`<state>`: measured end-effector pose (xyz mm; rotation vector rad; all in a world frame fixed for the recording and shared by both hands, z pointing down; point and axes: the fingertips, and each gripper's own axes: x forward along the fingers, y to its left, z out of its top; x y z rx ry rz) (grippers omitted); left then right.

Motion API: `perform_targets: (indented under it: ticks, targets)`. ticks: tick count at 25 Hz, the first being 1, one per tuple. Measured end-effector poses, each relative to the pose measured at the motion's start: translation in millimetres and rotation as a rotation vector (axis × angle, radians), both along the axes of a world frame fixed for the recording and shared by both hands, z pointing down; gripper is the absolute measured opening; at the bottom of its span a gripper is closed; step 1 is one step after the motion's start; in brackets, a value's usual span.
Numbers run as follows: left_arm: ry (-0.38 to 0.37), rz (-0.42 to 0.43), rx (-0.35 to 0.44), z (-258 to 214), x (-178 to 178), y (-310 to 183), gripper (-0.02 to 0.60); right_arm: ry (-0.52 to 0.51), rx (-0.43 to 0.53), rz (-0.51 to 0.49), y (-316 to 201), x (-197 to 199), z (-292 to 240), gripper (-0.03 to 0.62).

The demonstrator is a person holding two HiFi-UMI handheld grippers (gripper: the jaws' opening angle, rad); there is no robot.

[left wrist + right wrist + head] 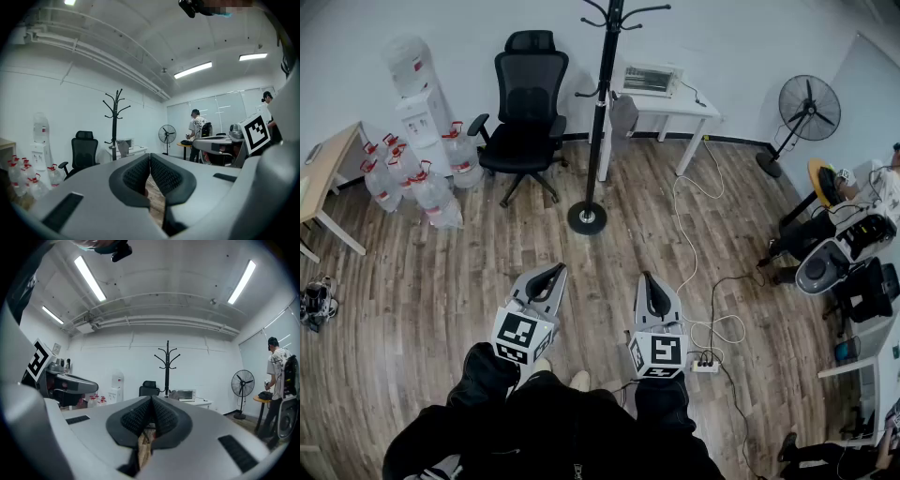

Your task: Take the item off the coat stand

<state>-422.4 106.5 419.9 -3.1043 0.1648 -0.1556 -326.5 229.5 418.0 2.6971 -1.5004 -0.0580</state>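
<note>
L gripper [149,159]: jaws together, tips touching, nothing btwn them. R gripper [151,404]: same, jaws closed and empty. Both are held low in front of the person, aimed fwd at the coat stand [602,103] and well apart from it. Judged an approach posture, no grip needed yet. The item [623,116] is grey and hangs partway up the stand's pole, beside the white desk [670,103]; type can't be told. Next step likely: move closer, open one gripper.

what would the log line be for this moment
left gripper: shut, empty | right gripper: shut, empty | item: grey, hanging on coat stand | both grippers: low, short of stand
</note>
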Motion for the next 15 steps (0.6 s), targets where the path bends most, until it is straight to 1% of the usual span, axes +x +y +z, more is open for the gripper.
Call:
perform_targets:
  ticks: [8,15]
  targets:
    - [-0.006,0.0,-0.004,2,8,12,0.025,-0.038,0.029,-0.008,12,9,-2,0.015]
    - [-0.016,0.016,-0.018,12,19,31,0.025,-0.011,-0.014,0.017,32,16,9,0.017]
